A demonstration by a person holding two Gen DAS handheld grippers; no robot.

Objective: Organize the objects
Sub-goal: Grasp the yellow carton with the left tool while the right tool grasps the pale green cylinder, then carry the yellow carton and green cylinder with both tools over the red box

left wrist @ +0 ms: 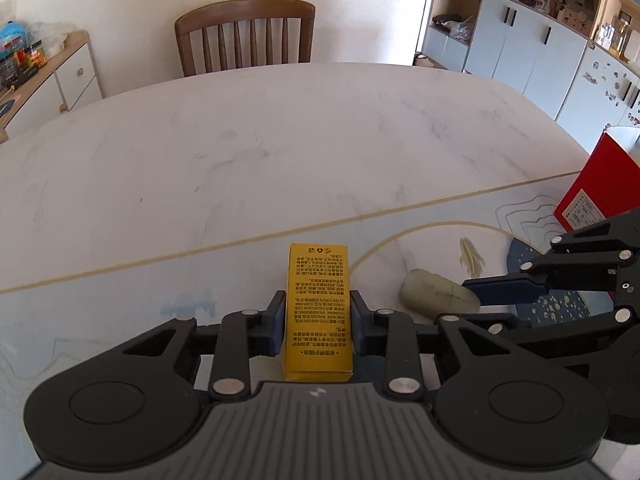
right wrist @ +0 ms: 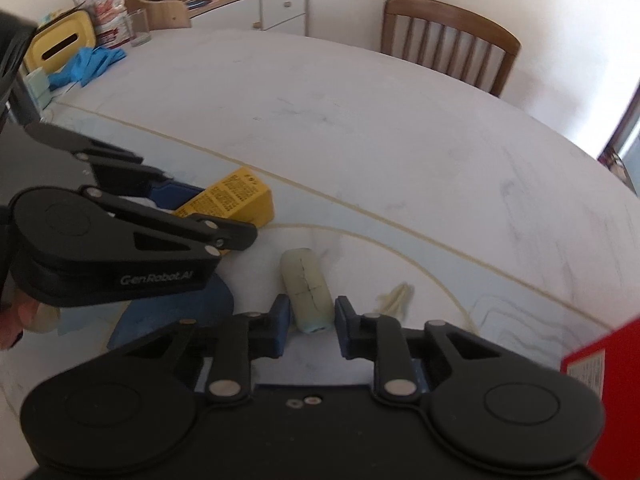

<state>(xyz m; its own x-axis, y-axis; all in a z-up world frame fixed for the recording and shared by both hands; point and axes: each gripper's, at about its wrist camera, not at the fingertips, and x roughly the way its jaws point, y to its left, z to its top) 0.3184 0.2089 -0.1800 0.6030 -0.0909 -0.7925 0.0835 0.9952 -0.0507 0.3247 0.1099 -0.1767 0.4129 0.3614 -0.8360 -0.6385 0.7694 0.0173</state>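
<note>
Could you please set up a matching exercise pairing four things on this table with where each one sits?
Things:
1. yellow box
2. pale green cylinder
3. red box
4. blue cloth

Places:
A. far side, near a drinking glass
B. between the right gripper fingers
C. between the left gripper fingers
D. right edge of the table

Pairs: 1-C, 2-B, 3-D, 4-A
</note>
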